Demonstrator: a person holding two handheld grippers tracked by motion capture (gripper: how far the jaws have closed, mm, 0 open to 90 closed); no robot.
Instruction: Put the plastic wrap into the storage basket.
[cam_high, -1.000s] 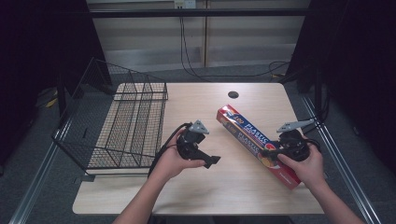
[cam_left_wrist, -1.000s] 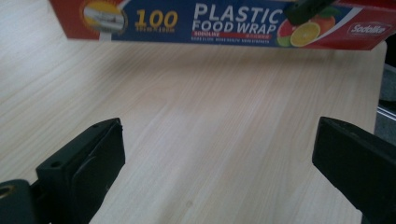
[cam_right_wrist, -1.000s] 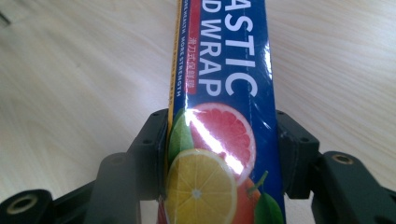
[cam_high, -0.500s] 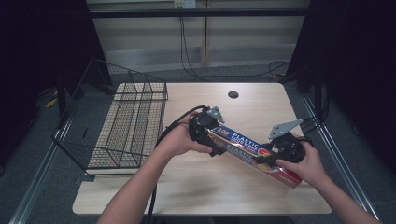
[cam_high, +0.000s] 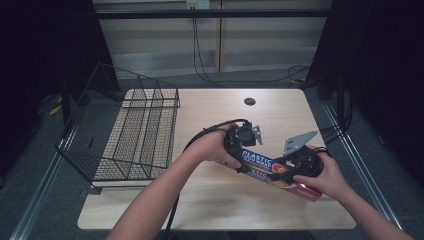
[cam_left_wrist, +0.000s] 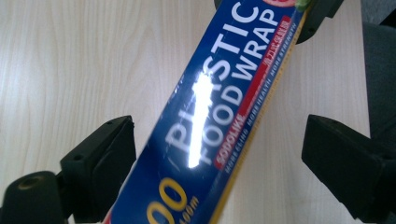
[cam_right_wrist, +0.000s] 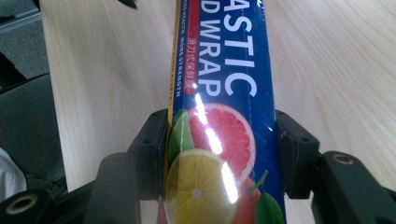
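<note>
**Currently: plastic wrap box clamped at one end, straddled at the other**

Presently the plastic wrap box (cam_high: 272, 171) lies diagonally near the front edge of the table (cam_high: 280, 112), well to the right of the wire basket (cam_high: 135, 135).

Right claw (cam_right_wrist: 222, 154): closed on the box. Both jaws press the side faces at the end printed with citrus fruit. In the high view the right claw (cam_high: 295, 167) sits on the end of the box farther from the basket.

Left claw (cam_left_wrist: 219, 154): open. The box passes between the jaws; one jaw is just beside the box edge, the other stands apart from it. In the high view the left claw (cam_high: 245, 150) is over the end of the box nearer the basket.
</note>
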